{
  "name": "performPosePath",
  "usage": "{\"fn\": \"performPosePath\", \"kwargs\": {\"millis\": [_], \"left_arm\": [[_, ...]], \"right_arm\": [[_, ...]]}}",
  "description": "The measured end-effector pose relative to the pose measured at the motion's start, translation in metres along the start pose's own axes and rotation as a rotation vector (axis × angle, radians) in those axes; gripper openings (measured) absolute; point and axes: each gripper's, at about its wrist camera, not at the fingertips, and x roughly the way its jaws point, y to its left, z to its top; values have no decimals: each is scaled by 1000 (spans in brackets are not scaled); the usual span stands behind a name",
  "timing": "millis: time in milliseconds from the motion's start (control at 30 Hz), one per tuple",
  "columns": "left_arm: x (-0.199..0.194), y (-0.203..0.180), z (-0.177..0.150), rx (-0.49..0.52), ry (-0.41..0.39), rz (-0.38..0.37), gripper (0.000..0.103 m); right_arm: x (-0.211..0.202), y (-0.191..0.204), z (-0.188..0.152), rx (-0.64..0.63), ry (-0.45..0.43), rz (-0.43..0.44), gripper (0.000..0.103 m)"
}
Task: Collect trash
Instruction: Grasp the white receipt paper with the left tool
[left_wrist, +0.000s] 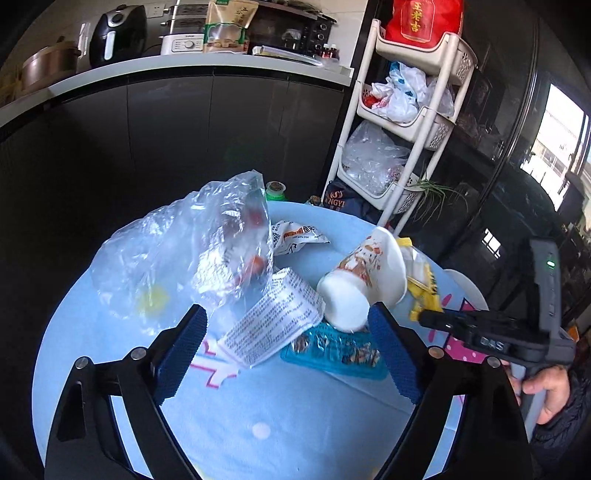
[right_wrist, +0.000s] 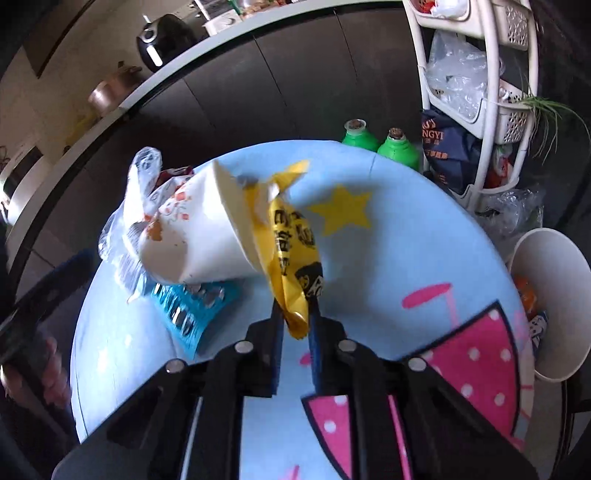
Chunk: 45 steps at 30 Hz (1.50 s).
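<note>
The right gripper (right_wrist: 297, 314) pinches the yellow wrapper (right_wrist: 293, 251), whose far end lies inside the tipped paper cup (right_wrist: 199, 236). Draw the wrapper out slowly so the cup stays on the bench (right_wrist: 369, 258). The left gripper (left_wrist: 286, 343), spread wide beside the cup, could steady it.

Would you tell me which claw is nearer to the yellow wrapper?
Right. The right claw is shut on the yellow wrapper's lower end, while the left claw stands open over the printed packets, with the paper cup between it and the wrapper.

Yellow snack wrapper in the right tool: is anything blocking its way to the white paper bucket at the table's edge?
Nothing visible: the yellow snack wrapper and white paper bucket have only bare tablecloth between them.
</note>
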Motion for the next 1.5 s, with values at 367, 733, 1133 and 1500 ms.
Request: {"fn": "performPosePath", "kwargs": {"millis": [367,733,1133,1500], "left_arm": [[47,-12,17,65,79,27,71],[51,-5,3,37,140,16,46],[-22,-16,-25,-20,84,-23,32],[-78,-49,-38,17,90,-115,40]], "right_arm": [[-45,-17,-20,7,-42,26,14],[-56,-16,-26,6,-51,46,14],[-84,-5,-38,-29,-68,75,14],[-131,-2,-42,-54,-143,112,14]]}}
